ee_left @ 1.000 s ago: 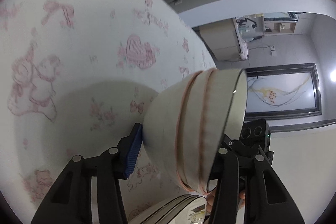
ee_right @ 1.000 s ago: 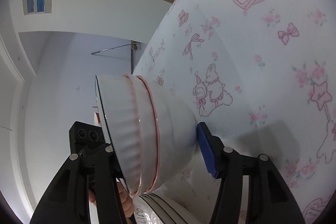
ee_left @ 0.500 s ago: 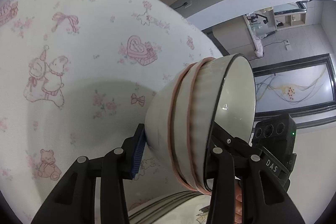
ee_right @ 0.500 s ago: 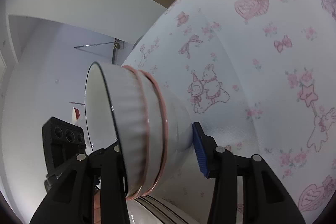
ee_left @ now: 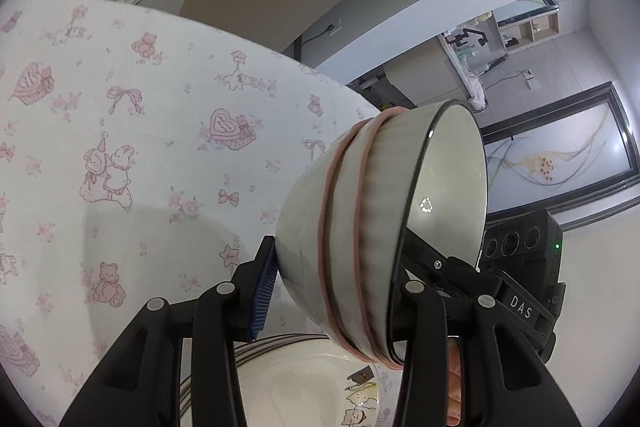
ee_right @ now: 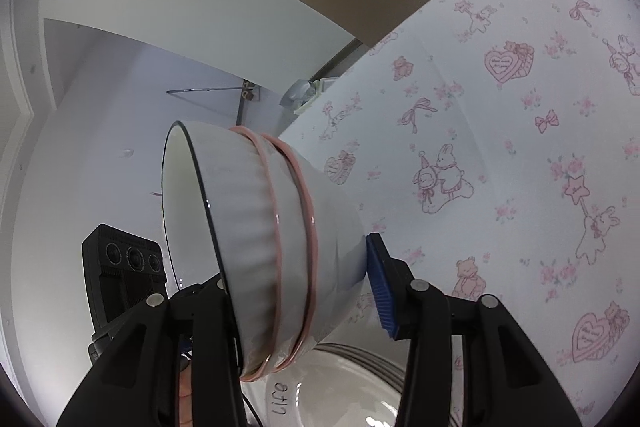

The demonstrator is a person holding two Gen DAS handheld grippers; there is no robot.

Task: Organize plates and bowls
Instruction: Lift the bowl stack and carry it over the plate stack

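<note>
Gripping the nested stack of bowls (ee_left: 372, 227) from opposite sides, the left claw (ee_left: 332, 291) and right claw (ee_right: 296, 291) each clenched it between rim and base, low in the centre of both frames, above a plate (ee_right: 344, 387) on the desk (ee_left: 120, 107). Tipped on its side, the inner bowl might slide out, though the pads' hold inside the rim was hidden.

White letters "DAS" stand on the black plastic body of the other handheld gripper (ee_left: 520, 307) in the left wrist view; handwritten black "Life" is printed on the glossy white ceramic plate (ee_right: 340, 399) in the right wrist view
</note>
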